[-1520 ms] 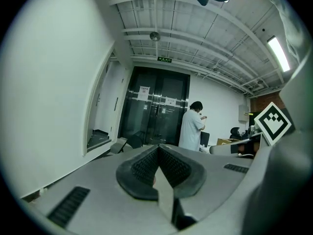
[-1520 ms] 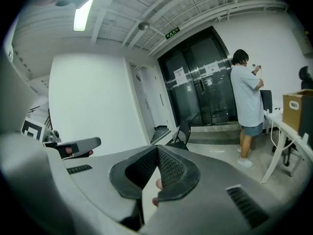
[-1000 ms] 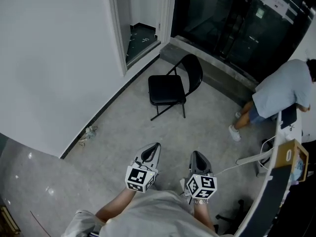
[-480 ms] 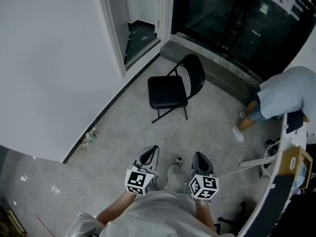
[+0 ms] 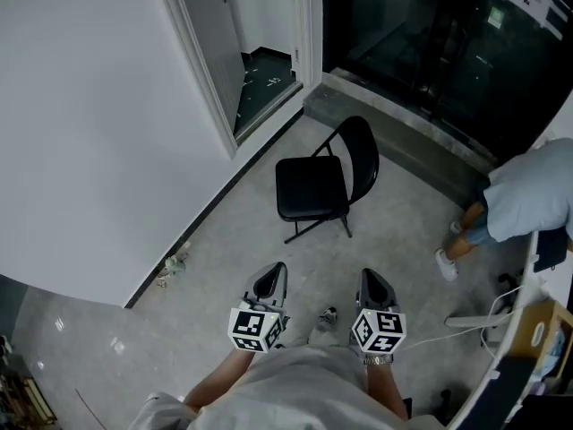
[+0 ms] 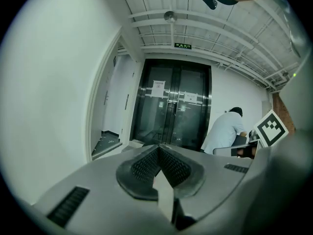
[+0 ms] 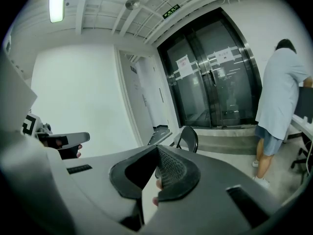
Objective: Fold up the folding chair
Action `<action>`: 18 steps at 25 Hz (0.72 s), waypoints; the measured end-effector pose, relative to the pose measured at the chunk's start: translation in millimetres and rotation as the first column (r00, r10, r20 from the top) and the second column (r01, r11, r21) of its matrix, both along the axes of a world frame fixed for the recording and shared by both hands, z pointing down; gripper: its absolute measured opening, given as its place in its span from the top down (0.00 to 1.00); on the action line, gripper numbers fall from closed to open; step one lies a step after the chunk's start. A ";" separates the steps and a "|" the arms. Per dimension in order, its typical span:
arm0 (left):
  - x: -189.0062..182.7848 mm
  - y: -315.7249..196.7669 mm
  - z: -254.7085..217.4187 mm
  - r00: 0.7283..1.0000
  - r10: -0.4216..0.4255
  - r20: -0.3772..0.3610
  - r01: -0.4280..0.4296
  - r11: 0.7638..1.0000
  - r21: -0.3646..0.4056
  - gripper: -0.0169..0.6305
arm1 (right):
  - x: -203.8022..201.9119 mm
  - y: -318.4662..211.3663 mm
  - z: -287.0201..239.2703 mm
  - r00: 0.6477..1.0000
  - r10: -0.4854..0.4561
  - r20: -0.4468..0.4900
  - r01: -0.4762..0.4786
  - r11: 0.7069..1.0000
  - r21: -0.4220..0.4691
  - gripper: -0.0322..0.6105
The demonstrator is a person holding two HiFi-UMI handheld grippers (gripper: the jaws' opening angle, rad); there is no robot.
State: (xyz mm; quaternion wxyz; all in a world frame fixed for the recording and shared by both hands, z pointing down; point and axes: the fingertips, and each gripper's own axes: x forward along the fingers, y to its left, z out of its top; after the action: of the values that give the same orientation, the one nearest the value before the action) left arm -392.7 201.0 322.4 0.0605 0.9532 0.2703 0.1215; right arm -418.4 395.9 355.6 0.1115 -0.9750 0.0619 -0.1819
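Folding chair (image 5: 318, 186): seat and back smooth, matt black; frame is thin black tube that looks like painted metal. Floor (image 5: 269, 267): grey, speckled, matt, stone-like; at 8 o'clock in the head view it turns glossy, with small bright reflections. Wall (image 5: 89, 124): white, smooth, matt. Glass doors (image 5: 421, 34) at 1 o'clock: dark, glossy, mirror-like. Left gripper (image 6: 159, 148) and right gripper (image 7: 157, 148): matt grey plastic shells; pads (image 7: 171, 173) black, finely ribbed, rubbery-looking.
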 end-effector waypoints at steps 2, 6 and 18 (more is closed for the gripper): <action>15.4 12.7 -4.5 1.000 -0.022 -0.008 0.022 1.000 0.001 0.95 | 18.3 11.3 -1.5 1.000 -0.023 -0.001 0.023 1.000 0.000 0.94; 38.5 34.0 -5.4 0.998 -0.062 -0.006 0.062 0.998 -0.001 0.95 | 53.7 28.9 -1.6 0.998 -0.067 -0.004 0.067 0.998 -0.003 0.94; 87.5 70.9 1.1 0.992 -0.127 -0.004 0.127 0.991 0.026 0.95 | 121.9 72.5 1.6 0.992 -0.126 -0.003 0.126 0.992 -0.007 0.94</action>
State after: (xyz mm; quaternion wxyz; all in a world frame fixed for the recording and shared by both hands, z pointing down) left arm -305.2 271.9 323.5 0.0550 0.9694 0.2074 0.1197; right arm -296.6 468.4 357.2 0.0963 -0.9699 0.1231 -0.1869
